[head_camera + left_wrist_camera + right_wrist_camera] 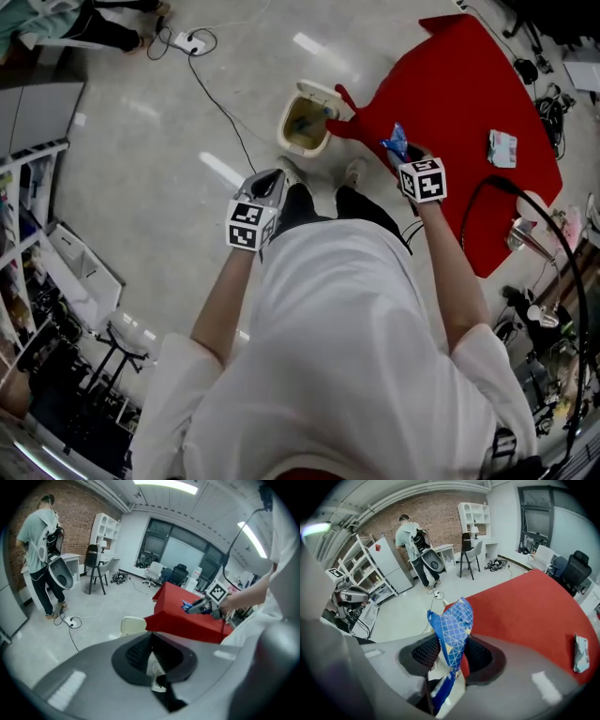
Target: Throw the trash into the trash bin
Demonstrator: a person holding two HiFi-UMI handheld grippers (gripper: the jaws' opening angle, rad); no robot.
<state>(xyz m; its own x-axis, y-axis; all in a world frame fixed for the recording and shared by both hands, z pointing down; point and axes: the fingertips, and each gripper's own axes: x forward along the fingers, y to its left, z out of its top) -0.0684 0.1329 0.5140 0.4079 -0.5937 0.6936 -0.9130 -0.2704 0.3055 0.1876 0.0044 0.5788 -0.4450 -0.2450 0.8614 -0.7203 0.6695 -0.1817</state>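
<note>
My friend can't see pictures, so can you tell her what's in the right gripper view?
The right gripper pinches a crumpled blue wrapper with white triangles in front of a red table. A small packet lies on the table; far off, a person stands by a brick wall.

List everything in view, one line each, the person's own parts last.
red cloth-covered table: one, red, on the person's right
cream plastic trash bin: one, cream, lid open, on the floor by the table's corner
flat pale packet: one, white with green, on the table
crinkled blue plastic wrapper: one, blue with white grid, clamped in the right gripper
white power strip: one, white, on the floor beyond the bin
other person: one, pale green top, by the brick wall
right gripper: one, grey, shut on the wrapper over the table's edge
left gripper: one, grey, shut and empty, above the floor
</note>
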